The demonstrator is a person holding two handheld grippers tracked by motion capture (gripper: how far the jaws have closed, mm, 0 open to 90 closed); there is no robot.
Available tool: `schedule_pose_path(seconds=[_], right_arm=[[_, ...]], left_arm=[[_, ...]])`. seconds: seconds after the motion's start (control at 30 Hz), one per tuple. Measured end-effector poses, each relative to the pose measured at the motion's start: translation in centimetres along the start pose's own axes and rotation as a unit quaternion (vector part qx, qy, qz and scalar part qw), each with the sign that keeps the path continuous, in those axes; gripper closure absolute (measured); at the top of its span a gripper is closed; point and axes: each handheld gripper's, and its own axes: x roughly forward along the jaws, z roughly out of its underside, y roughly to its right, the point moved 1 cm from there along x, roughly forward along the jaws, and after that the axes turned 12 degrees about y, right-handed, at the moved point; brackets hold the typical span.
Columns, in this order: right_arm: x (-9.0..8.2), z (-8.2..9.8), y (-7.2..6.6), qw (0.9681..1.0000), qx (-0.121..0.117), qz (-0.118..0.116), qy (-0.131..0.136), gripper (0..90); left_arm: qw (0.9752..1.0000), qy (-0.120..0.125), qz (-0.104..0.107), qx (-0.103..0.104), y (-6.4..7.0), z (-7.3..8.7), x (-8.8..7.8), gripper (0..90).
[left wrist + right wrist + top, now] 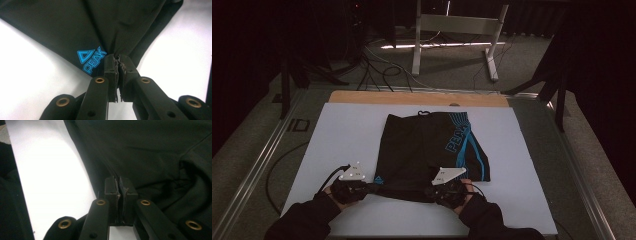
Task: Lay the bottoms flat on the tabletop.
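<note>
1. We cannot read the blue lettering on the shorts (427,150) in the high view; a fold cuts it off.
2. The hem caught between the left gripper (117,58) pads is hidden from us.
3. The right gripper (119,181) hides its pinched cloth likewise.
4. The forearms are cut off by the bottom edge.
5. The floor beyond the table (342,135) is too dark to make out.
</note>
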Motion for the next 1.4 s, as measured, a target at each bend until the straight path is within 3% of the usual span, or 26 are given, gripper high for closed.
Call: schedule_pose_path(seconds=[0.1,0.17,0.2,0.23,0.27,0.3,0.37,0.43,0.57,0.6,0.7,0.77,0.9,0.93,1.0,1.03,1.17,1.4], right_arm=[[0.0,0.2,0.0,1.0000,0.005,-0.004,-0.001,85.1],[-0.2,0.2,0.1,0.9999,0.010,-0.012,0.004,78.4],[-0.3,0.2,0.3,0.9998,0.014,-0.009,0.008,72.2],[-0.6,0.1,0.6,0.9995,0.025,-0.008,0.020,63.3],[-0.6,0.1,0.6,0.9995,0.025,-0.008,0.020,63.3],[-1.1,-0.1,1.1,0.9990,0.030,0.001,0.035,56.2],[-1.4,-0.2,1.3,0.9985,0.034,0.002,0.042,52.7],[-2.4,-0.6,2.1,0.9971,0.042,0.019,0.060,45.1],[-3.6,-0.9,3.1,0.9949,0.048,0.039,0.080,35.8],[-4.5,-0.9,3.8,0.9931,0.051,0.050,0.094,33.0],[-5.3,-0.9,4.6,0.9908,0.055,0.064,0.106,29.1],[-6.3,-0.6,5.8,0.9880,0.062,0.077,0.119,20.9],[-7.1,-0.3,7.0,0.9851,0.070,0.089,0.129,16.9],[-7.6,-0.2,7.8,0.9823,0.079,0.101,0.137,14.7],[-7.9,-0.1,8.1,0.9816,0.083,0.100,0.140,13.8],[-8.3,0.1,8.7,0.9797,0.086,0.111,0.143,13.8],[-9.0,0.3,9.7,0.9770,0.092,0.130,0.142,13.6],[-9.7,0.4,10.2,0.9755,0.089,0.141,0.143,13.0]], left_arm=[[0.9999,-0.010,0.013,0.004,0.0,0.4,0.0,85.6],[0.9995,-0.018,0.027,0.006,0.0,0.7,0.0,84.5],[0.9993,-0.017,0.031,0.007,0.0,0.8,0.0,80.7],[0.9990,-0.018,0.040,0.008,0.0,0.9,0.0,71.4],[0.9989,-0.019,0.042,0.010,0.0,1.0,-0.1,71.4],[0.9990,-0.015,0.041,0.009,0.0,1.1,-0.2,61.3],[0.9992,-0.007,0.039,0.007,-0.1,1.1,-0.3,58.2],[0.9992,0.012,0.037,-0.001,-0.2,0.7,-0.6,46.8],[0.9986,0.032,0.042,0.000,0.0,0.1,-0.8,38.5],[0.9980,0.042,0.047,-0.005,0.2,-0.3,-0.7,32.3],[0.9979,0.042,0.049,-0.005,0.2,-0.6,-0.6,27.5],[0.9980,0.042,0.047,-0.006,0.3,-0.9,-0.4,20.7],[0.9973,0.048,0.053,-0.013,0.2,-1.5,0.0,16.8],[0.9975,0.048,0.052,-0.010,0.2,-1.7,0.0,15.5],[0.9975,0.049,0.049,-0.011,0.2,-2.0,0.2,14.9],[0.9975,0.051,0.049,-0.012,0.2,-2.2,0.3,11.9],[0.9965,0.056,0.060,-0.012,0.2,-3.0,0.6,5.9],[0.9961,0.071,0.053,-0.003,0.1,-5.1,1.0,3.7]])
